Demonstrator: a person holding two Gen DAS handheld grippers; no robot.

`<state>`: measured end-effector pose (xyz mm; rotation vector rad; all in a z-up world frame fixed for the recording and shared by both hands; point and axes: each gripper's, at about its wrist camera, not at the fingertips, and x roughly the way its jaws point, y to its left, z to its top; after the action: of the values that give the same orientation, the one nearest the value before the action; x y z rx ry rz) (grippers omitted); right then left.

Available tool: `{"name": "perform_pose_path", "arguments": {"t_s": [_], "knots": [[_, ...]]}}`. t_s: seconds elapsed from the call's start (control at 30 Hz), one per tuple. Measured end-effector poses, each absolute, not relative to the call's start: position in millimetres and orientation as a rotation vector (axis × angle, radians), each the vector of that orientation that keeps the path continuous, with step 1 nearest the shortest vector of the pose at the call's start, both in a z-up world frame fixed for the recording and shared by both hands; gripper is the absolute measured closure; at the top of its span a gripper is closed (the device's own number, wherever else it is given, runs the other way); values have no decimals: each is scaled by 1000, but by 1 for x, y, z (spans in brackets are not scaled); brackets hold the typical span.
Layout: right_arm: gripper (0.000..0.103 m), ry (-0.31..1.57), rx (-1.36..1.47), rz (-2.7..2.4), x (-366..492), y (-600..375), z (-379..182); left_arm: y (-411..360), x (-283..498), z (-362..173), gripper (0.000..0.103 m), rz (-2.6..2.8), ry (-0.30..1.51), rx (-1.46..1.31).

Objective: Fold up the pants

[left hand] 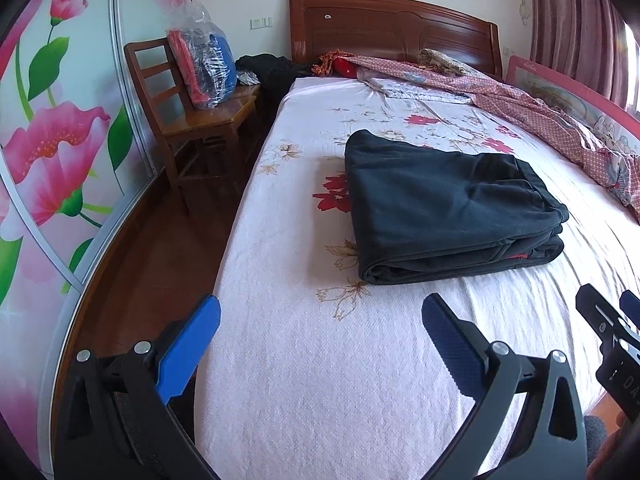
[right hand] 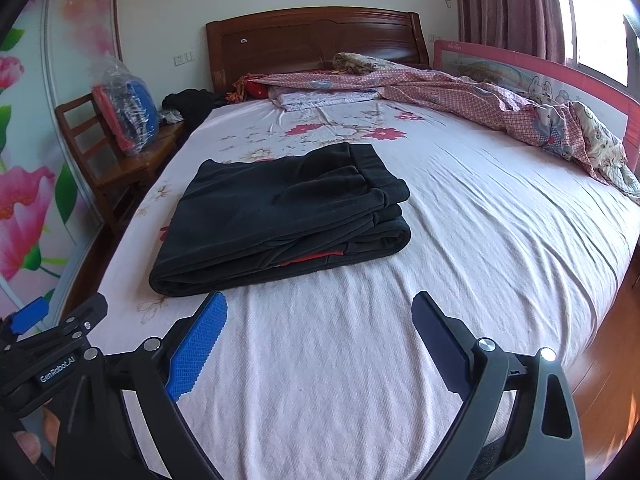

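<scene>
Bed (right hand: 460,240) with pink floral sheet. Folded black pants (right hand: 280,216) lie flat just ahead of the fingers (toward the left one in the right wrist view). Crumpled patterned quilt (right hand: 500,100) far ahead, right, along the headboard end.

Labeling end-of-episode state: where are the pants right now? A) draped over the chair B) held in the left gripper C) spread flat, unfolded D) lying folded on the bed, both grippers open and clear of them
D: the black pants lie as a stacked, layered bundle on the bed sheet, with the left gripper and right gripper open and short of them.
</scene>
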<state>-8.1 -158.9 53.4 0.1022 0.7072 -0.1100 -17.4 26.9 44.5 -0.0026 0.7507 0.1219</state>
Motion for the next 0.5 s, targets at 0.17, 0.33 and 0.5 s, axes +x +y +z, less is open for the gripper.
{"name": "perform_pose_path", "arguments": {"t_s": [0.17, 0.33, 0.5], "knots": [[10, 709, 106, -98, -8, -158, 53, 26, -17, 44, 2, 119, 752, -2], [10, 715, 113, -97, -8, -159, 52, 26, -17, 45, 2, 113, 754, -5], [10, 723, 108, -96, -6, -159, 51, 26, -18, 46, 2, 110, 753, -6]]}}
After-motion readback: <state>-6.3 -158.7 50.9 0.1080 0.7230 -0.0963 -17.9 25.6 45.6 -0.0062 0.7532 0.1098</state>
